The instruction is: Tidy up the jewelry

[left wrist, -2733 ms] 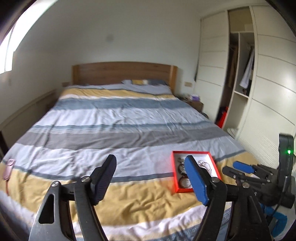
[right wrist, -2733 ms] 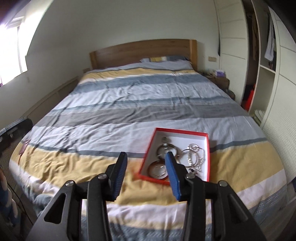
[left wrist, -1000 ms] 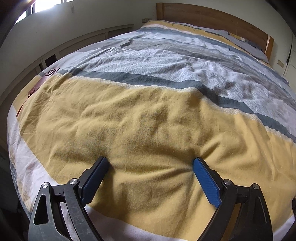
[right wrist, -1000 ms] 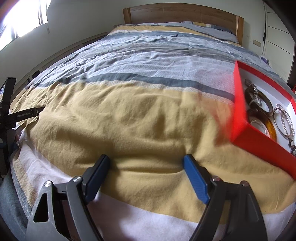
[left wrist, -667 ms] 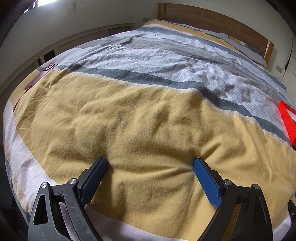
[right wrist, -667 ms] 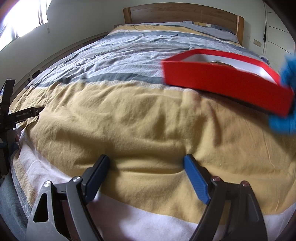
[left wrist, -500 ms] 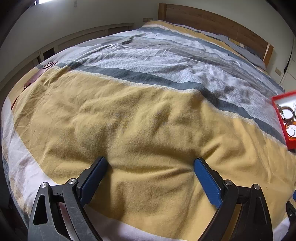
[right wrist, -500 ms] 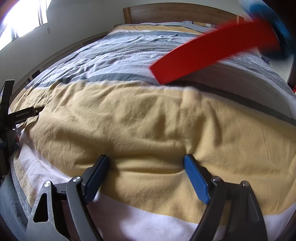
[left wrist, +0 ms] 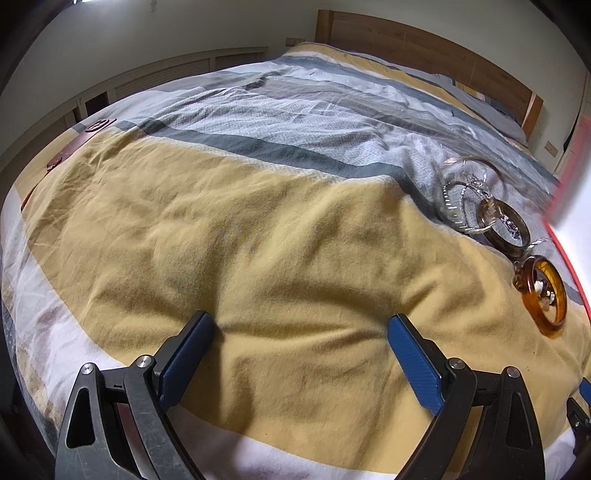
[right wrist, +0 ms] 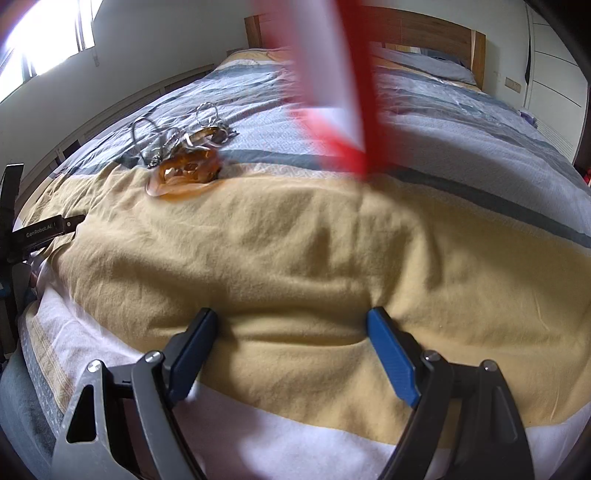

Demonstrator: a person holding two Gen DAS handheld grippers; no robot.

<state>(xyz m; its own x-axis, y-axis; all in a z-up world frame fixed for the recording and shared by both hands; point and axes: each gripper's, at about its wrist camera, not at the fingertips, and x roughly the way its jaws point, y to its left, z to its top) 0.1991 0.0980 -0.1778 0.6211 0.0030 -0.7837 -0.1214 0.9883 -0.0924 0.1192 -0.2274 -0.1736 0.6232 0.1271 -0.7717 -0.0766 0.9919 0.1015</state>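
Loose jewelry lies in a heap on the bedspread: an amber bangle (left wrist: pixel 543 295), a dark brown bangle (left wrist: pixel 498 225) and silver bracelets (left wrist: pixel 458 199). The same heap (right wrist: pixel 184 155) shows at the upper left in the right wrist view. A red tray (right wrist: pixel 332 74) with a white inside is tilted in the air and blurred; its edge (left wrist: pixel 569 177) shows at the right of the left wrist view. My left gripper (left wrist: pixel 299 350) and right gripper (right wrist: pixel 291 350) are both open and empty, resting low on the yellow stripe near the bed's front edge.
The striped bedspread (left wrist: pixel 258 221) covers a wide bed with a wooden headboard (right wrist: pixel 424 29). A brown strap (left wrist: pixel 77 140) lies at the bed's left edge. The other gripper's body (right wrist: pixel 40 232) shows at the left of the right wrist view.
The red tray was lifted off the bed, swung up and tipped over. The jewelry fell out of it and now lies on the bedspread. Both grippers have stayed still and open.
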